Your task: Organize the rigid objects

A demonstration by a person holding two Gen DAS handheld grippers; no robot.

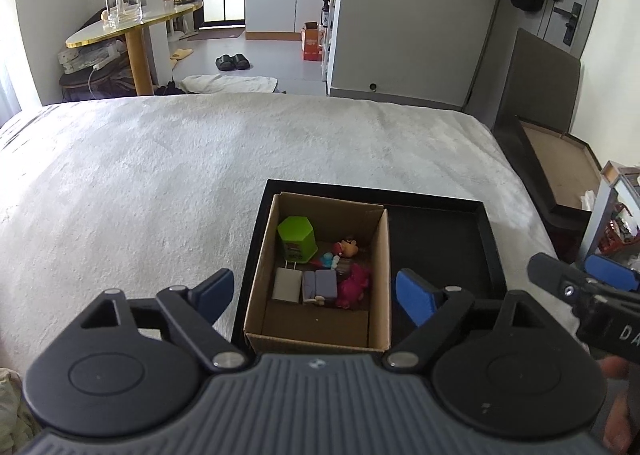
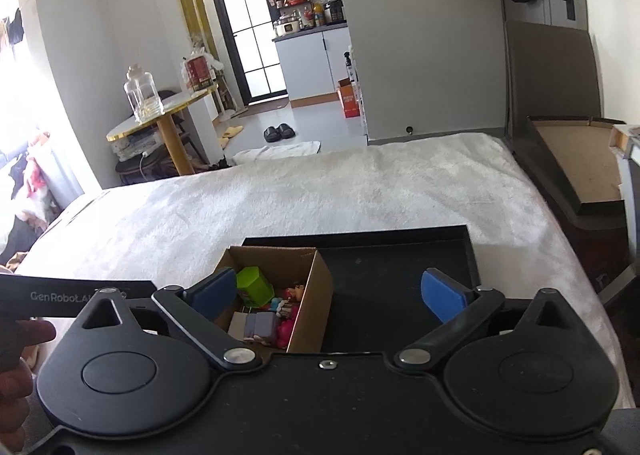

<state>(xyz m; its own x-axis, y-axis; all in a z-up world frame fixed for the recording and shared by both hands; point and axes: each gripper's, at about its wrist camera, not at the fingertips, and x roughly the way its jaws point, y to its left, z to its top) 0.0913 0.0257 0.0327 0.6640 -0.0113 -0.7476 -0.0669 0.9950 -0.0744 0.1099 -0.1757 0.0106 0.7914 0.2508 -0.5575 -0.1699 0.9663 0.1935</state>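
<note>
brown cardboard box in black tray: small rigid items lying inside.
left gripper and right gripper hovering released, holding nothing; sorting looking finished, next calling for withdrawal.

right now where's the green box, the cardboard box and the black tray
green box [image 1: 295, 235]: left wrist view, on its front face.
cardboard box [image 1: 320, 337]: left wrist view, on its near outer wall.
black tray [image 1: 440, 239]: left wrist view, on its bare floor right of the cardboard box.
</note>
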